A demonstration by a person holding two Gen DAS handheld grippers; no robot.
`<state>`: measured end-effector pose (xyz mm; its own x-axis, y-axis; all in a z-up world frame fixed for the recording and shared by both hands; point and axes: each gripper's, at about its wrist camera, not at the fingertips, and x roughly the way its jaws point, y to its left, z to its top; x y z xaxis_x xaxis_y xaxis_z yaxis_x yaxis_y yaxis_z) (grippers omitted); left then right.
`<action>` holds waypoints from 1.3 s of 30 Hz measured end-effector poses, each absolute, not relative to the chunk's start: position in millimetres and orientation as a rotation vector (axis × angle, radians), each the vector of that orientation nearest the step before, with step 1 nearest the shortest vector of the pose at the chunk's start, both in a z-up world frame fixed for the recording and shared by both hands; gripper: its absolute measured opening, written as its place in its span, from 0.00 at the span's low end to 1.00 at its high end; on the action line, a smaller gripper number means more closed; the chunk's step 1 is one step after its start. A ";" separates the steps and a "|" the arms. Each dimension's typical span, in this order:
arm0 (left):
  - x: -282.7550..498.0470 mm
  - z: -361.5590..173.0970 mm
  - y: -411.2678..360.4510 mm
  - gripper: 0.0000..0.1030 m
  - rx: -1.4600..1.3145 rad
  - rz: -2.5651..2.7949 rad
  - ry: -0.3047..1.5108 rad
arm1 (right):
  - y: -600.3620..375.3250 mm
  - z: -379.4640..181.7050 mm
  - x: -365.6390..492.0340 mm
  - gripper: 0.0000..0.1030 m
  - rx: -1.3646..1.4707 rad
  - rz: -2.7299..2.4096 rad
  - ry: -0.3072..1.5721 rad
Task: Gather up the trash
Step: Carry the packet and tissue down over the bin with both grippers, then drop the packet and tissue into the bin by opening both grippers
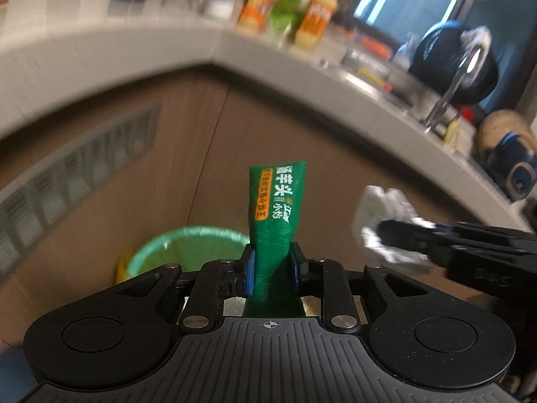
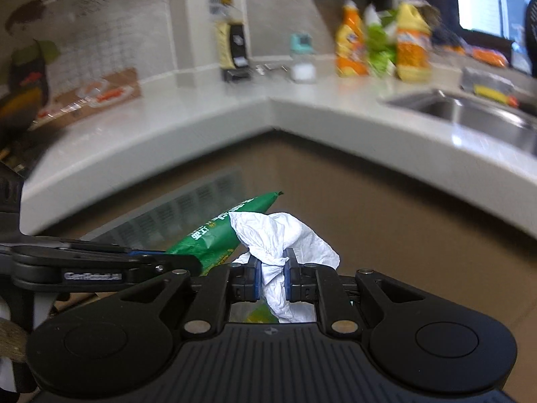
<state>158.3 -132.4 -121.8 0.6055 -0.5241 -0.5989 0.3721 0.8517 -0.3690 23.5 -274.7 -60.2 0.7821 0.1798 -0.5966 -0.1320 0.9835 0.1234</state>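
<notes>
1. Clamping green wrapper (image 1: 273, 221) upright in left gripper (image 1: 272, 267); lined bin (image 1: 188, 248) just below, ahead-left.
2. Pinching crumpled tissue (image 2: 282, 241) in right gripper (image 2: 272, 277), beside, farther from bin.

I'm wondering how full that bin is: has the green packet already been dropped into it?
No, the green packet is pinched upright in the left gripper, above the green-lined bin.

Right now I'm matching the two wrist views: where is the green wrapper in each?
Left wrist: green wrapper stands upright at centre, clamped in the left gripper.
Right wrist: it slants at left of centre, behind the white tissue.
Shared landmark: the countertop's inner corner.
</notes>
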 end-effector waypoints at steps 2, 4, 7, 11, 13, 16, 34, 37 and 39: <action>166.8 -134.2 -142.8 0.24 -0.198 -0.510 0.798 | -285.2 -70.0 24.2 0.12 0.095 0.157 0.673; 174.3 -144.9 -150.7 0.24 -0.186 -0.507 0.846 | -295.6 -79.0 27.5 0.12 0.121 0.147 0.693; 186.7 -161.4 -158.6 0.24 -0.185 -0.515 0.927 | -306.8 -92.9 34.7 0.12 0.148 0.135 0.724; 200.8 -182.4 -164.3 0.24 -0.206 -0.503 0.984 | -320.1 -115.2 38.2 0.12 0.178 0.125 0.764; 208.5 -196.6 -166.7 0.24 -0.235 -0.504 1.020 | -326.2 -128.6 42.0 0.12 0.199 0.123 0.791; 223.3 -222.4 -177.9 0.24 -0.257 -0.505 1.117 | -333.1 -148.0 48.4 0.12 0.234 0.131 0.834; 295.2 -306.6 -185.6 0.29 -0.350 -0.424 1.281 | -355.8 -245.5 88.0 0.13 0.412 0.155 1.053; 286.3 -285.2 -171.2 0.29 -0.308 -0.387 1.217 | -350.5 -257.9 105.4 0.13 0.427 0.174 1.081; 278.9 -272.1 -164.3 0.29 -0.248 -0.354 1.190 | -346.1 -268.7 124.7 0.13 0.422 0.181 1.101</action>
